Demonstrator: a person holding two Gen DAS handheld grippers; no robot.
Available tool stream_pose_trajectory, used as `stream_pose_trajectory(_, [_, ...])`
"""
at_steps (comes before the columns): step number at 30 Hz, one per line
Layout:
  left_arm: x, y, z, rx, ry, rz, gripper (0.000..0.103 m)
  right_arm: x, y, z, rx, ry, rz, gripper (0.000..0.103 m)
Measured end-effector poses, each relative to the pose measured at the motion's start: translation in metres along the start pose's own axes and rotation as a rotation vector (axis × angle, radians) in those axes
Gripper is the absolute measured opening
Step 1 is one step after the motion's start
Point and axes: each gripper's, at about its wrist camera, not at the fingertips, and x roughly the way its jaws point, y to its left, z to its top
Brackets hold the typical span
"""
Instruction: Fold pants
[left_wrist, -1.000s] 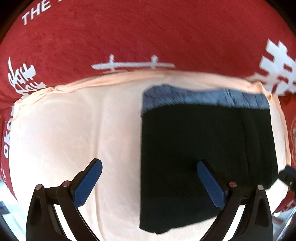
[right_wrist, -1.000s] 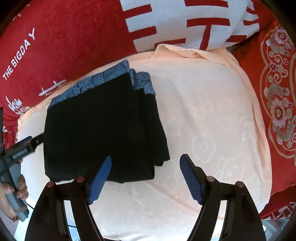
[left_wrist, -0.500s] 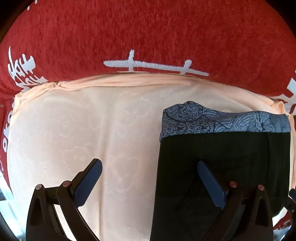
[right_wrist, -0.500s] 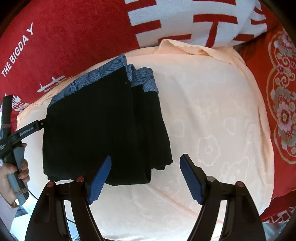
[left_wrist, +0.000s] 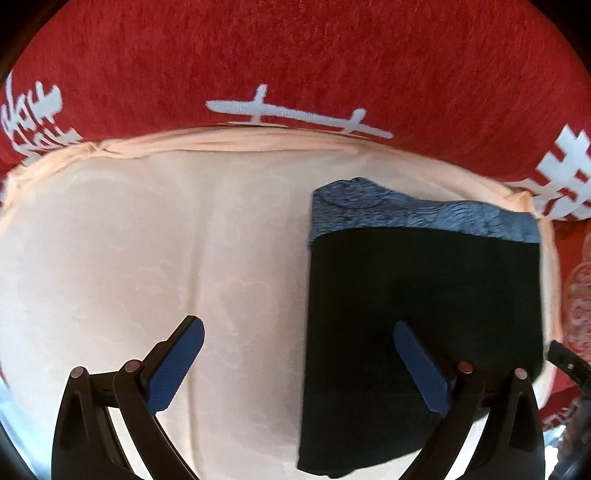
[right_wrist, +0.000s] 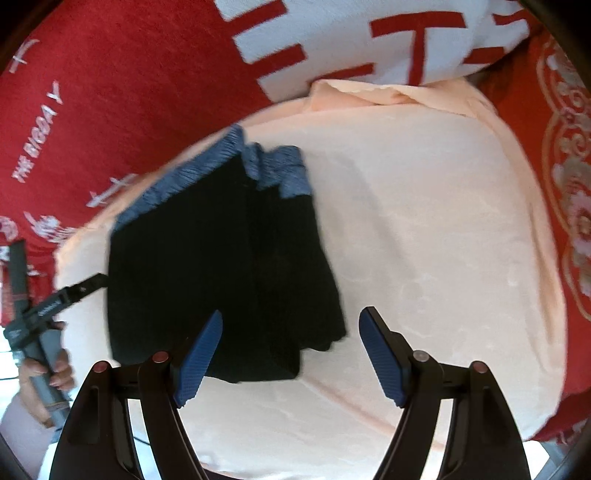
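The black pants (left_wrist: 421, 317) lie folded into a compact rectangle on the peach towel (left_wrist: 155, 258), their blue patterned waistband (left_wrist: 413, 214) at the far edge. My left gripper (left_wrist: 299, 365) hovers open above the towel, its right finger over the pants' left part and nothing between the pads. In the right wrist view the same pants (right_wrist: 221, 273) lie left of centre, layered edges showing on their right side. My right gripper (right_wrist: 291, 358) is open over the pants' near right corner, holding nothing. The left gripper's tool (right_wrist: 55, 299) shows at the far left, held by a hand (right_wrist: 48, 373).
A red blanket with white characters (left_wrist: 295, 66) rises behind the towel. A white and red patterned cover (right_wrist: 369, 40) and red floral fabric (right_wrist: 569, 184) lie to the back and right. Bare towel (right_wrist: 443, 236) spreads right of the pants.
Both grippers stayed open and empty. The left view has shifted slightly, with the pants sliding a little left and up in the frame. The right view has tilted; the pants stay folded in place.
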Motion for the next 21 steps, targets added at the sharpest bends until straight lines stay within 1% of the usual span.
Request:
stream_pose_trajectory(2, [0.001, 0.001, 0.001, -0.007, 0.017, -0.077, 0.103, 0.004, 0.001, 0.004, -0.023, 0.012, 0.044, 0.085])
stream_pose_trajectory(4, [0.004, 0.001, 0.002, -0.011, 0.04, -0.12, 0.103, 0.008, 0.0, 0.008, -0.035, 0.027, 0.063, 0.085])
stream_pose_trajectory(6, [0.006, -0.001, 0.002, -0.012, 0.053, -0.132, 0.103, 0.011, -0.004, 0.012, -0.031, 0.029, 0.072, 0.085])
stream_pose_trajectory(8, [0.008, 0.0, 0.004, -0.014, 0.061, -0.136, 0.103, 0.012, -0.009, 0.018, -0.024, 0.024, 0.096, 0.085])
stream_pose_trajectory(10, [0.01, 0.003, 0.004, -0.026, 0.07, -0.157, 0.103, 0.015, -0.017, 0.021, -0.015, 0.029, 0.122, 0.085])
stream_pose_trajectory(13, [0.016, 0.009, 0.008, -0.033, 0.083, -0.188, 0.103, 0.022, -0.027, 0.026, 0.01, 0.053, 0.158, 0.087])
stream_pose_trajectory(17, [0.035, 0.011, 0.009, -0.041, 0.138, -0.257, 0.103, 0.036, -0.044, 0.033, 0.056, 0.089, 0.238, 0.09])
stream_pose_trajectory(21, [0.043, 0.01, 0.007, -0.019, 0.147, -0.272, 0.103, 0.046, -0.048, 0.037, 0.041, 0.105, 0.287, 0.09])
